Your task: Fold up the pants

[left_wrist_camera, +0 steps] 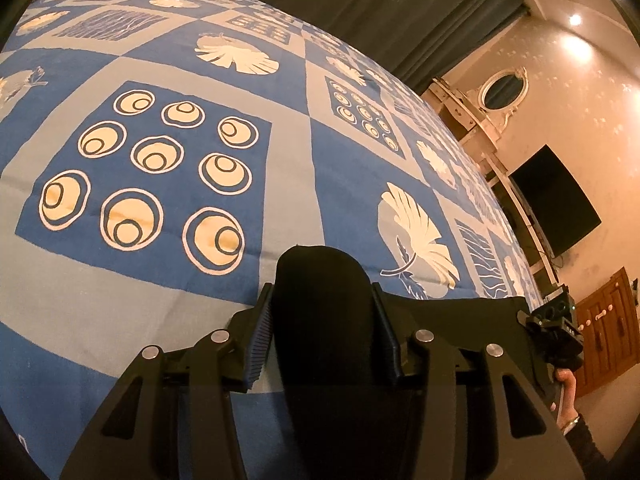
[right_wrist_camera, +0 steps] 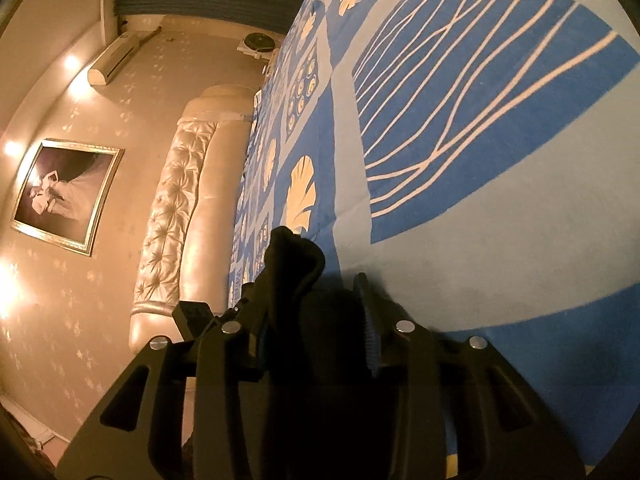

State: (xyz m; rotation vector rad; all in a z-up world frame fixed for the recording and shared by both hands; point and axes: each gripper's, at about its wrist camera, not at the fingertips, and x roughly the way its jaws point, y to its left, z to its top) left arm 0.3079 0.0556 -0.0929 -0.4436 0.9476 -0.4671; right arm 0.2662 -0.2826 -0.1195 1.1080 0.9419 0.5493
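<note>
Black pants (left_wrist_camera: 324,312) bunch between both my grippers, left (left_wrist_camera: 322,332) and right (right_wrist_camera: 316,320), each pinching fabric above the blue bedspread (left_wrist_camera: 168,288).

Black pants (left_wrist_camera: 460,312) lie on the blue patterned bed (left_wrist_camera: 160,300).

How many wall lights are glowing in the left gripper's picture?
2, both at upper right on the beige wall: one small round light near the ceiling, one bigger glowing light just below. Others may be hidden.
</note>
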